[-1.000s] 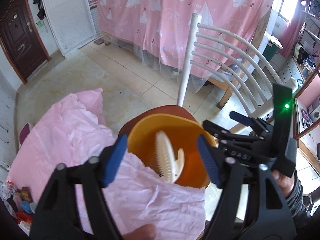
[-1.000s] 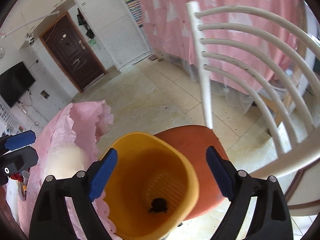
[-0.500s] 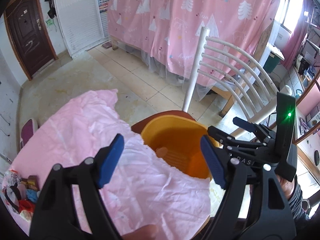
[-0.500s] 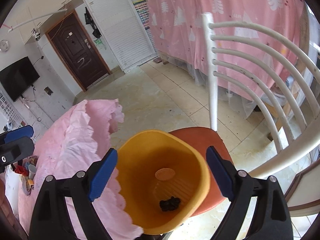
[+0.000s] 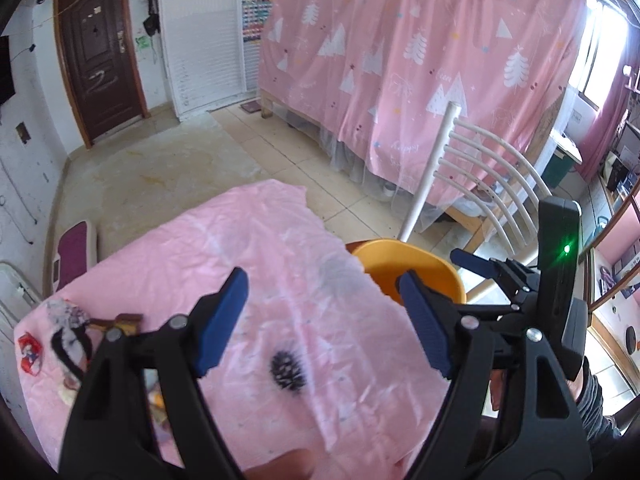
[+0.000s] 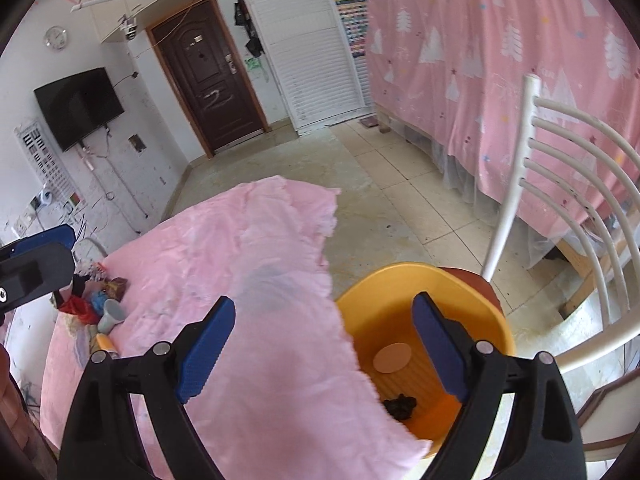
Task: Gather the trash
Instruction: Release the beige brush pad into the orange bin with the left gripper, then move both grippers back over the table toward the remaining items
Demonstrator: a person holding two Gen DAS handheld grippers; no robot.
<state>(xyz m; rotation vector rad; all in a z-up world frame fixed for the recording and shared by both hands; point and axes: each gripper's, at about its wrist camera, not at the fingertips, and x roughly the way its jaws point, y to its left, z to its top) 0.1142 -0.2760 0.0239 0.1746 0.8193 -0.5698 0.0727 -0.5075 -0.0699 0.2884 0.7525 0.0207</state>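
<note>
Both grippers are spread wide with nothing between the blue pads: the left gripper (image 5: 324,320) hangs over the pink tablecloth (image 5: 248,264), and the right gripper (image 6: 324,344) sits half over the cloth edge and half over the yellow bin (image 6: 472,292). On the cloth, right between the left pads, there's a dark spiky scrap (image 5: 288,370) that looks like trash but is too fuzzy to name. The bin sits on an orange-red stool (image 6: 476,282) just beside the table edge, and inside it you can see a pale round disc (image 6: 393,358) and a dark crumpled clump (image 6: 400,406) lying on the bottom. Further along the table, at its left end, there's a pile of leftover clutter (image 6: 96,300), wrappers and a small pale cup, well apart from the bin. Behind the bin stands a white slatted chair (image 6: 560,184), then the tiled floor (image 6: 400,184), a pink tree-print curtain (image 6: 500,48), and at the far wall a dark brown door (image 6: 208,76).
</note>
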